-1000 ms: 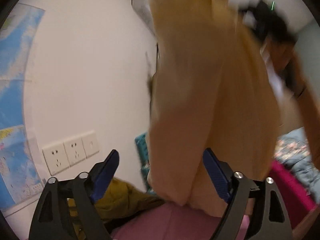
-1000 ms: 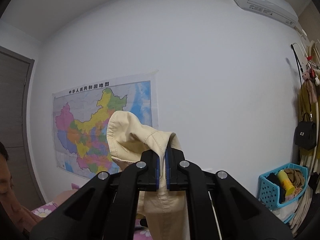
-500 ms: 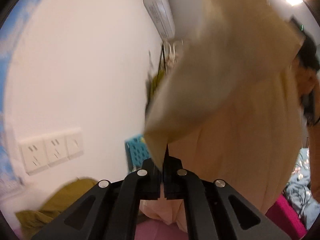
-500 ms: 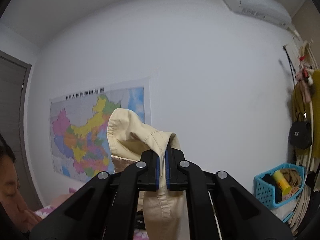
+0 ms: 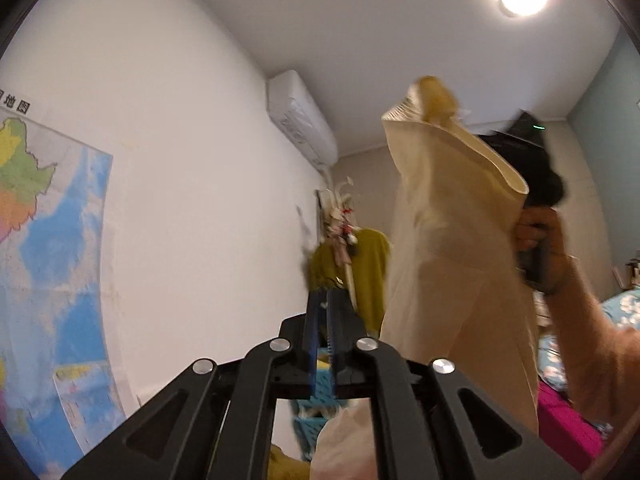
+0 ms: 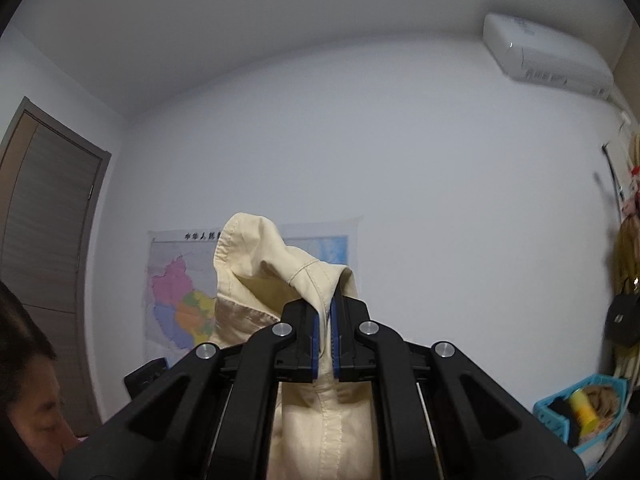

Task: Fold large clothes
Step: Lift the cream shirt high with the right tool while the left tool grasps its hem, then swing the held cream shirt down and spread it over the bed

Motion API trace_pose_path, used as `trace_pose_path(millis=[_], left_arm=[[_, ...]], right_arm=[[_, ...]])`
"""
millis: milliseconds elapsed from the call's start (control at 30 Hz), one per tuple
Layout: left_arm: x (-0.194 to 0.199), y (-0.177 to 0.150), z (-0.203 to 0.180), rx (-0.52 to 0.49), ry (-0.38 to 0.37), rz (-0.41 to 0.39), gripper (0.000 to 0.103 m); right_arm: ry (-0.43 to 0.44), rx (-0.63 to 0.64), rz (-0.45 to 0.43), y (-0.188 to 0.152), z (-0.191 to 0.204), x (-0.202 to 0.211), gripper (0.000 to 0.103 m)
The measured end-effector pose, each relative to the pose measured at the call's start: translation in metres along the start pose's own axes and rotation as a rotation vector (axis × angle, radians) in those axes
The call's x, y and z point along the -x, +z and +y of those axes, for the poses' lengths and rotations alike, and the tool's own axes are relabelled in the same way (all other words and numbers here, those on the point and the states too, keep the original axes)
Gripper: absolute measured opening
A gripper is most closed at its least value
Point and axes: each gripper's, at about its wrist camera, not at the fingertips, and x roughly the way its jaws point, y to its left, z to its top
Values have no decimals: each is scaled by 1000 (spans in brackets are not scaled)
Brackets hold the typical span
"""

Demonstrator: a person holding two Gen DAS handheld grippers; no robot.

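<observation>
A large cream garment (image 5: 452, 264) hangs in the air at the right of the left wrist view, held up high by the other hand. My left gripper (image 5: 323, 300) is shut with nothing between its blue pads, left of the garment and apart from it. My right gripper (image 6: 325, 304) is shut on a seamed edge of the cream garment (image 6: 280, 264), which bunches above the pads and hangs down below them.
A white wall carries a map (image 6: 180, 292) and an air conditioner (image 5: 300, 116). A coat rack with an olive garment (image 5: 360, 268) stands in the corner above a blue basket (image 6: 576, 412). A pink bed (image 5: 568, 420) lies at lower right. A door (image 6: 44, 240) is at left.
My left gripper closed from open, held a fold of the cream garment half a second ago, and now has no cloth in it. It has tilted up. The right gripper keeps its hold.
</observation>
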Motion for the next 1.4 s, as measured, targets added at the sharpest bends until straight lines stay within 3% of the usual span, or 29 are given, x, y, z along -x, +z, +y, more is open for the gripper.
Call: trace_pose_path(millis=[33,67,100,200,267,333,433,467,500,567,600,667,767,833,933,1100,1200,1300,1400], left_arm=[[2,-3,-12,6,-6,16,33],[13,-6,-25,22,-48,31,58],[16,-15,-34,31,-96,45,70],[31,-44,-60,33,-243,82,86],[34,-61,-75,-42,-184,74,97],[15,-78,-78,-23,-184,172,97],[-35,-107,-57,18,-105,311,97],[-46,-113,-50,26,-80,331,88],[-53,-117,-45,37,-67,339,49],[-65,-116,-30,117,-58,361,2],[-63,-112,-25,147,-57,354,2],[-44,-94,-17,140,14,279,2],[-1,-60,-2,182,37,169,2],[31,-25,-4,140,73,103,2],[70,22,-28,23,141,77,2],[119,84,-61,-75,244,151,4],[132,103,-68,-75,325,229,4],[141,100,-63,-36,405,298,5],[140,78,-24,100,503,401,6]], right_arm=[[8,-9,25,-5,0,-7,5],[11,-16,43,-9,0,-11,5],[12,-27,71,-17,-1,-17,5],[18,-49,131,-33,-2,-31,5],[30,-58,152,-42,-1,-34,5],[40,-62,155,-46,2,-34,5],[64,-80,135,-47,5,-31,5],[68,-77,131,-47,6,-31,5],[66,-75,130,-47,8,-30,5],[56,-76,143,-46,11,-29,5],[49,-71,141,-45,12,-27,5],[43,-76,117,-39,11,-14,5],[19,-70,77,-32,7,8,5],[5,-72,66,-33,5,17,5],[6,-90,49,-34,3,27,5],[62,-122,32,-42,6,27,5],[116,-173,71,-56,-2,-1,5],[151,-236,137,-79,-14,-52,5],[159,-249,242,-116,-19,-122,5]])
